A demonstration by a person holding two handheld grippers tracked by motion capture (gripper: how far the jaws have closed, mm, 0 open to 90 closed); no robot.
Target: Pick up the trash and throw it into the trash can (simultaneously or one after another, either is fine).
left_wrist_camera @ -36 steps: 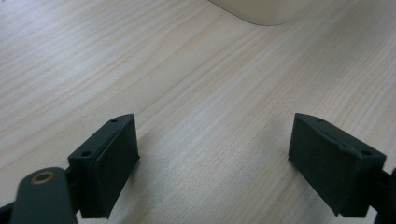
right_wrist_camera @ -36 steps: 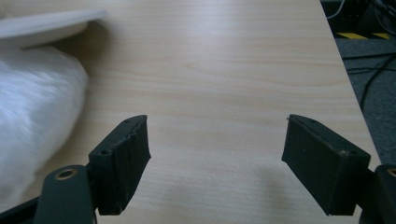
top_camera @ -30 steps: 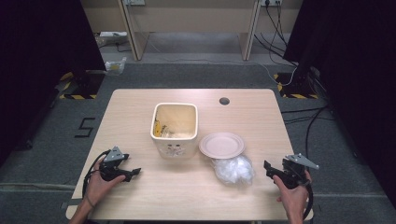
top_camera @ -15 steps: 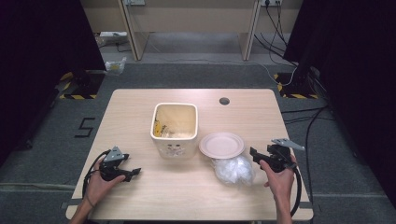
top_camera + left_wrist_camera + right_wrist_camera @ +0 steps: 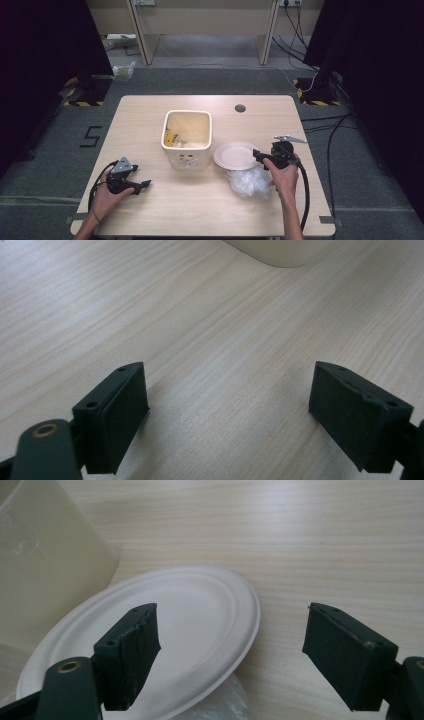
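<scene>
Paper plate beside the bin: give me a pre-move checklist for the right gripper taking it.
1. Right gripper open, nothing between its jaws: ok.
2. Paper plate empty: ok.
3. Plate rim within the jaws' line: ok, its edge lies between them.
4. Plate clear of the bin: cannot tell, they look close.
5. Crumpled plastic under the plate's near edge: not ok, may drag.
6. Left gripper open, resting apart: ok.

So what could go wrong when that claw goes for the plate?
The paper plate lies partly on the crumpled clear plastic, so it might tip or slide when the open right gripper nips its rim. It also sits close beside the cream bin, so a push could jam it against the bin. The plastic may get pinched along with the plate.
</scene>
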